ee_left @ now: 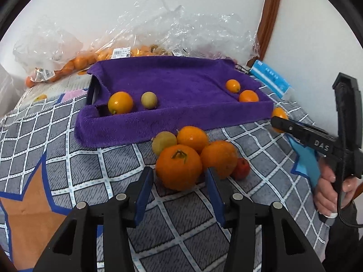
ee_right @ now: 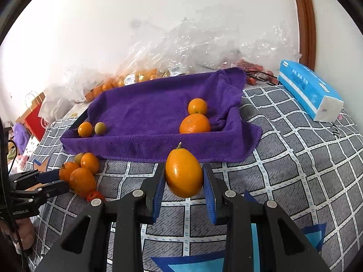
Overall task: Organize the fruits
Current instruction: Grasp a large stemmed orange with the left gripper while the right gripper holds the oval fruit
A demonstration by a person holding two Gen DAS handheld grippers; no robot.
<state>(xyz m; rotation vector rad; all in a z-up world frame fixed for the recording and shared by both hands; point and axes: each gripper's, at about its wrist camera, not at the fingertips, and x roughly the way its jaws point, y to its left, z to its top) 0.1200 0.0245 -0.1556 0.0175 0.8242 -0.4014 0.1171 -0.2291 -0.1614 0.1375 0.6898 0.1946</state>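
Note:
A tray lined with a purple towel holds an orange fruit and a green one at its left, two orange fruits at its right. A pile of loose fruit lies in front: a big orange one, other orange ones, a green one and a small red one. My left gripper is open, its fingers on either side of the big orange fruit. My right gripper is shut on an oval orange fruit, held above the bedspread before the tray.
Clear plastic bags with more orange fruit lie behind the tray against the wall. A blue tissue pack lies at the right. The tray sits on a grey checked bedspread. A brown door frame stands at the far right.

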